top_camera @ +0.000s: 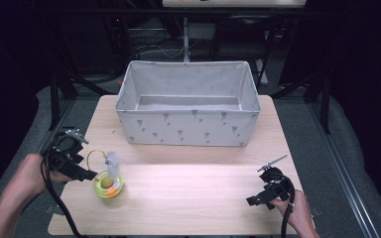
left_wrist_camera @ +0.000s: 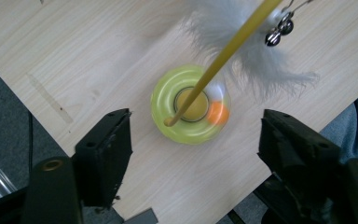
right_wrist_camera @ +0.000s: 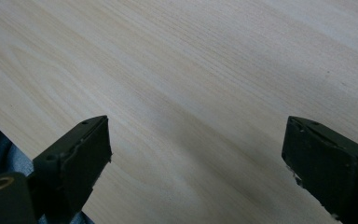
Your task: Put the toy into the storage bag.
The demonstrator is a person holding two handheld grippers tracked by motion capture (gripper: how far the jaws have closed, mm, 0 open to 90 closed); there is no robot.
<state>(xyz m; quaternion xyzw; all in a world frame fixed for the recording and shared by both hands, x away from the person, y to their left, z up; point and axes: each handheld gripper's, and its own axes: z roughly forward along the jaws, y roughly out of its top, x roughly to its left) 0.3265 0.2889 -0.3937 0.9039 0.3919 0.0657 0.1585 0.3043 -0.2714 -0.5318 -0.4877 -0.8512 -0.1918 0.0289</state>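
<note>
Desk of pale wood carries one grey fabric bin and one yellow-green ring toy with a feather wand. Left claw gapes above the toy, touching nothing; right claw gapes over bare wood. Dark room behind.

The high view looked forward and down from above the near side, taking in the whole counter and fabric bin. The left gripper view hung close above the green ring toy, also seen in the high view. The right gripper view sat nearer, facing bare counter wood.
</note>
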